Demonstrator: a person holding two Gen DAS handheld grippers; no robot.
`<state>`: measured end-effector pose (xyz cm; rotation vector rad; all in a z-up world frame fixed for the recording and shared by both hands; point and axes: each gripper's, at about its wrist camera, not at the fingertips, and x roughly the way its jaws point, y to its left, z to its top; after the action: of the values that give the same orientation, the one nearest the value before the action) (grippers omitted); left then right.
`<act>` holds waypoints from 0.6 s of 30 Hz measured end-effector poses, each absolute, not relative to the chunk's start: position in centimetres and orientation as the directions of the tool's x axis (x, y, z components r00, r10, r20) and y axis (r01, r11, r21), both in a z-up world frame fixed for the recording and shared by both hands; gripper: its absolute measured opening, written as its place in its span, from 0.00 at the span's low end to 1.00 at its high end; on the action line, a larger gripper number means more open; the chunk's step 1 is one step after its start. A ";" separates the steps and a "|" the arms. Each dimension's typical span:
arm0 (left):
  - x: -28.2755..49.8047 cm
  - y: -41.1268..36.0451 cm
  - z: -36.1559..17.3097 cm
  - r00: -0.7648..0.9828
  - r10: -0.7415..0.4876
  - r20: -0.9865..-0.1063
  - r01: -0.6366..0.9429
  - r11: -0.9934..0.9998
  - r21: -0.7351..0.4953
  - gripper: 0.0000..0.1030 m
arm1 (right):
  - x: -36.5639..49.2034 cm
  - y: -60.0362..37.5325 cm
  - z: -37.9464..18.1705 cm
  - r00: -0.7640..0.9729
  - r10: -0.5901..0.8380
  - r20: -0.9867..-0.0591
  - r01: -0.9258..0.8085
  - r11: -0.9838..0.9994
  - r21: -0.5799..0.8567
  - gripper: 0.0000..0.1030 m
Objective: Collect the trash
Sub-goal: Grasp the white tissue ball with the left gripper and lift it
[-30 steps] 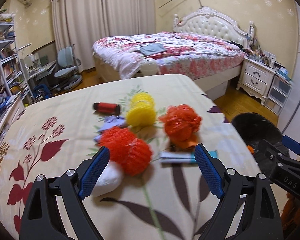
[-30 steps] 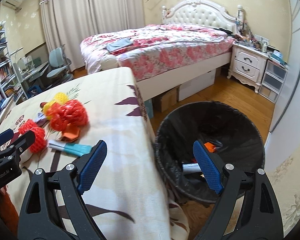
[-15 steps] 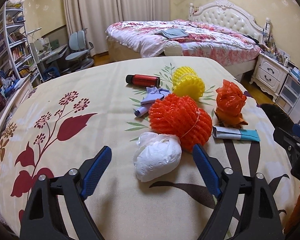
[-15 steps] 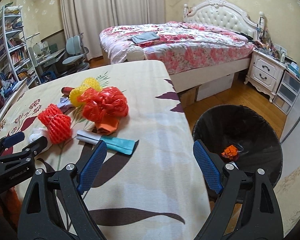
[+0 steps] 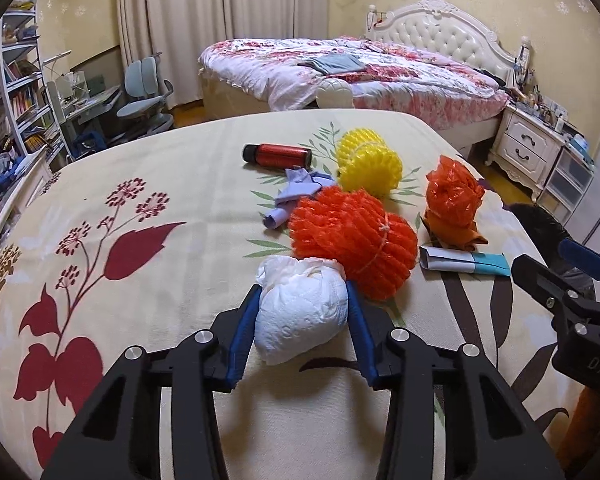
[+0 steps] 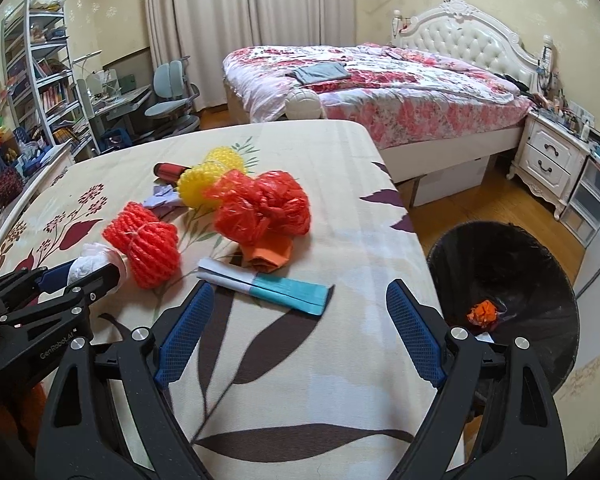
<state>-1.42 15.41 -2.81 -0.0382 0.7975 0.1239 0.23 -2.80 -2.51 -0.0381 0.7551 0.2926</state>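
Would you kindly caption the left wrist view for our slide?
Left tool shut on white tissue wad beside orange foam net on floral bedspread.

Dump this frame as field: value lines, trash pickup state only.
left hand-held gripper: closed around white tissue wad, wad still resting on the bedspread
right hand-held gripper: open, holding nothing, above the bedspread edge
still on bedspread: orange foam net, yellow foam net, orange plastic bag, red bottle, purple scrap, teal-white packet
trash bin: on the floor beside the bed, holds orange scrap
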 end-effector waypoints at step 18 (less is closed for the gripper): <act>-3.8 23.2 -2.3 0.672 0.239 -0.701 -0.304 0.952 0.033 0.42 | 1.0 6.0 -2.1 0.633 0.374 -0.678 -0.464 0.884 0.054 0.83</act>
<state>-3.83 23.24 -2.34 -0.0889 0.7760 0.3058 0.98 6.04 -2.08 -0.1297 0.7444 0.4811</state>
